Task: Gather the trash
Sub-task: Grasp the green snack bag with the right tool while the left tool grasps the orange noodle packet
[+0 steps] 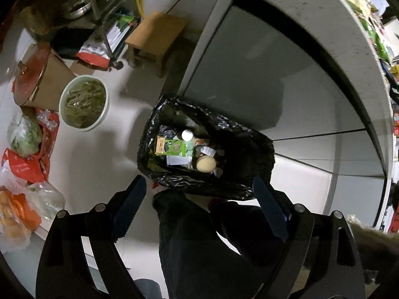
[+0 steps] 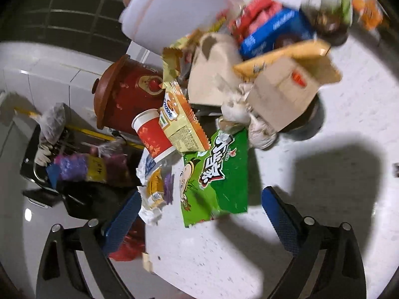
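Your right hand-held gripper (image 2: 199, 214) is hanging wide open and empty over the white speckled counter (image 2: 311, 211), with the green glossy snack wrapper (image 2: 217, 172) lying flat near the counter's edge, right between the blue fingers. You're lining up a pick, so I'd come in low and pinch a raised edge, not the flat middle. Your left hand-held gripper (image 1: 199, 199) is also gaping empty above the black plastic-lined trash bin (image 1: 207, 149) on the floor.
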Demonstrator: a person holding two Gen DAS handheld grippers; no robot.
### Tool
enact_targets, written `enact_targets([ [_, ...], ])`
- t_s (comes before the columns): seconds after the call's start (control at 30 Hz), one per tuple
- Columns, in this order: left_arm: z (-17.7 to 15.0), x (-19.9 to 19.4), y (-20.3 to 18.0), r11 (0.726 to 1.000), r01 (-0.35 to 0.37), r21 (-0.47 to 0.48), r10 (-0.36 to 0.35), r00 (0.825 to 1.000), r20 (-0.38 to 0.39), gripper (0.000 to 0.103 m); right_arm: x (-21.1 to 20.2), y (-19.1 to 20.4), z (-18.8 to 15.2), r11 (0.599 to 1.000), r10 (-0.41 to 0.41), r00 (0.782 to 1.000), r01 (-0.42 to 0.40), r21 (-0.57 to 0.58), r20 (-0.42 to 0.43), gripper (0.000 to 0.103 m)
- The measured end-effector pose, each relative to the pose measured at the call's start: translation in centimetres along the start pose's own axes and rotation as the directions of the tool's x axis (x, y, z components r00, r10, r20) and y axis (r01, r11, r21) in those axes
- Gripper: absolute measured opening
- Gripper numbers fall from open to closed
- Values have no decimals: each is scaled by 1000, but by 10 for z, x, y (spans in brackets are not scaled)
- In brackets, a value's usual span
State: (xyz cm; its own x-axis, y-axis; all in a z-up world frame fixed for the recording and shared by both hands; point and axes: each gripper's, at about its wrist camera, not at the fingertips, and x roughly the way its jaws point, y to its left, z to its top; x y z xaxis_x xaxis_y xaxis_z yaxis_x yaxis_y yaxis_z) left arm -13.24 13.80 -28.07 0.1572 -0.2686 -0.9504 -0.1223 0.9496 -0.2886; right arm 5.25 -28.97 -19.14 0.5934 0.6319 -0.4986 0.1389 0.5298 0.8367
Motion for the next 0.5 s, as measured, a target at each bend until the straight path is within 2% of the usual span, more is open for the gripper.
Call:
enact_targets([
  [0.03,1,-4,-3,1000,6,7,-6,1000,6,85,5,-1,0,1000,25,1000,-25,2,-12,68],
  [0.07,1,-9,-6,1000,14,10,-15,1000,13,85,9,-2,0,999,48,998,-48,15,-33,61],
  [0.13,3,-19,-12,999,36,19,-36,999,28,85,25,-6,1,996,86,993,-83,43,-76,31],
  [0.2,5,-34,-21,997,68,37,-70,996,54,85,34,-14,-1,991,116,988,-107,83,-106,19],
  [0.23,6,-42,-27,996,76,52,-80,994,73,85,35,-14,-1,989,124,987,-115,91,-106,14],
  [0.33,10,-67,-44,991,96,97,-108,985,132,85,25,-7,-5,990,131,987,-125,65,-97,10],
  [0.4,16,-88,-58,983,118,141,-143,972,184,85,9,0,-8,990,143,984,-140,33,-102,9],
  [0.5,30,-110,-81,971,110,212,-164,952,257,85,-21,11,-15,988,152,982,-155,-17,-111,6],
])
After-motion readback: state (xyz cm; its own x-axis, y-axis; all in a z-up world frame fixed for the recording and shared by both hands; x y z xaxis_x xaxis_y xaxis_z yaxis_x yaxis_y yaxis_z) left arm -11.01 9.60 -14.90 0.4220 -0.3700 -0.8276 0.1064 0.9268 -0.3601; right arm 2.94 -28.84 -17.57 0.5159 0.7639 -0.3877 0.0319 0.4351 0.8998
